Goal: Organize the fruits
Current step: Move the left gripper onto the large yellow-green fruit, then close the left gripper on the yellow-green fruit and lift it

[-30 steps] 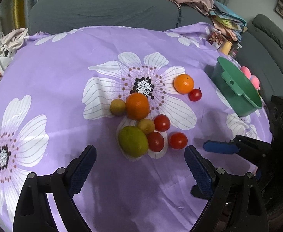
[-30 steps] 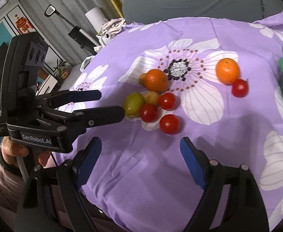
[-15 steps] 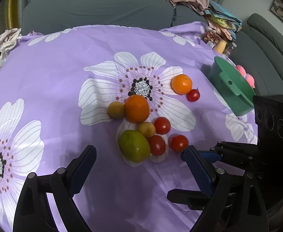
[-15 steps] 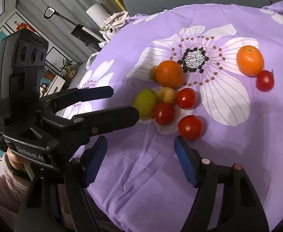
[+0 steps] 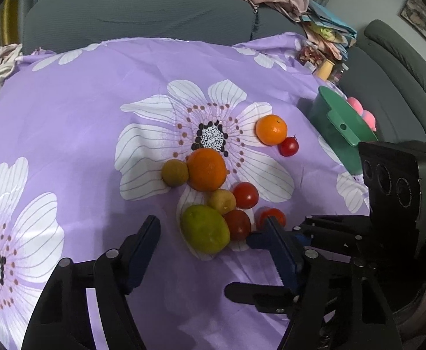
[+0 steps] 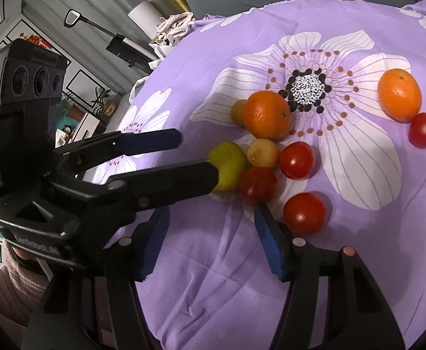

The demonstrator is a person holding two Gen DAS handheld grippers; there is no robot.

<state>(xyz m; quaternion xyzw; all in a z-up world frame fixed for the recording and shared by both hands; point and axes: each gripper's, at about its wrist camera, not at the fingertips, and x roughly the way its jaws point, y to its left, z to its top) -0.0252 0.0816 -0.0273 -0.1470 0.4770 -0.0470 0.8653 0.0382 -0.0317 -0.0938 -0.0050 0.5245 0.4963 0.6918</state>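
Observation:
Fruit lies on the purple flowered cloth [image 5: 96, 122]: a green mango [image 5: 204, 229], a large orange [image 5: 206, 169], two small yellow-brown fruits [image 5: 174, 172], several red tomatoes [image 5: 245, 194], and further right a second orange [image 5: 271, 129] beside a tomato [image 5: 288, 147]. My left gripper [image 5: 213, 233] is open, its jaws either side of the mango, just short of it. My right gripper [image 6: 210, 230] is open, low beside the near tomato [image 6: 304, 213]. The left gripper's fingers [image 6: 166, 180] cross the right wrist view, touching the mango [image 6: 229, 162].
A green bowl [image 5: 338, 128] with pink items stands at the cloth's right edge. A grey sofa [image 5: 143, 11] with piled clothes runs behind. The right gripper's body [image 5: 399, 192] sits close at the right of the left wrist view.
Both grippers have moved forward and closer to the fruit cluster. The right gripper has come in next to the left one. No fruit has moved.

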